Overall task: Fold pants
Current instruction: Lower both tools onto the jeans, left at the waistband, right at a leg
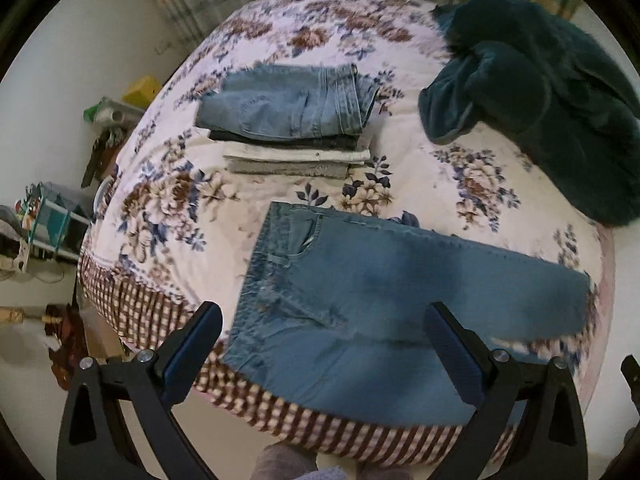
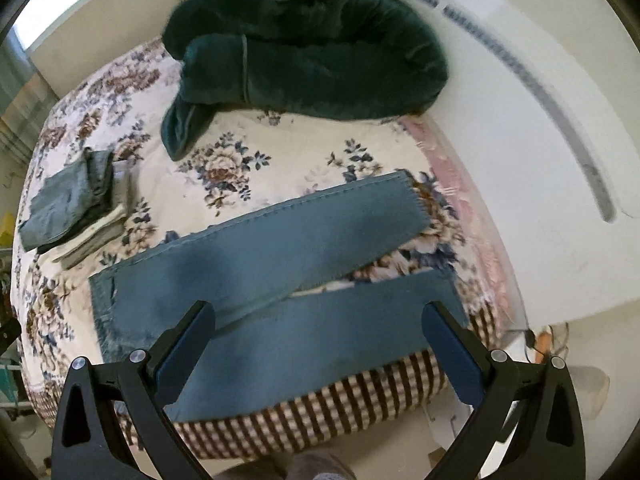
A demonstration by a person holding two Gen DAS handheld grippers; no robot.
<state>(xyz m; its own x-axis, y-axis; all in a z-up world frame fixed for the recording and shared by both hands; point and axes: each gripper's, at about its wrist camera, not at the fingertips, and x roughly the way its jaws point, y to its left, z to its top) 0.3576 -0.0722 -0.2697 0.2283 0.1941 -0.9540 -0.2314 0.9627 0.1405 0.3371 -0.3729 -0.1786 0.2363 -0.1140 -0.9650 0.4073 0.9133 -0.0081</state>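
Left wrist view: my left tongs (image 1: pixel 320 344) stand wide apart with nothing between them, hovering above the near edge of the bed (image 1: pixel 460 168). The blue jeans (image 1: pixel 384 280) I am to fold lie flat across the lower middle of the frame, straight ahead of and below these tongs. The waistband sits at the left, just inside my left finger, and the legs run off to the right, so the long axis crosses the frame from left to right, square to the way I point. The near leg hangs partly over the checked bed skirt (image 1: pixel 140 300). In the upper middle sits one stack of folded clothes (image 1: pixel 288 120), four layers by my count, with a folded pair of jeans on top. One dark green blanket (image 1: pixel 532 92) is heaped at the upper right. A cluttered shelf (image 1: pixel 48 224) stands at the far left.

Right wrist view: my right tongs (image 2: pixel 320 348) are also spread wide and hold nothing. Here both legs show, two of them, parted in a narrow V toward the hems at the right of the frame; the near leg passes directly under these tongs. I judge the left tongs nearer the waistband and the right nearer the hems, so folding leg onto leg or hem to waist suits that split. The stack lies at the middle left, the blanket across the top.
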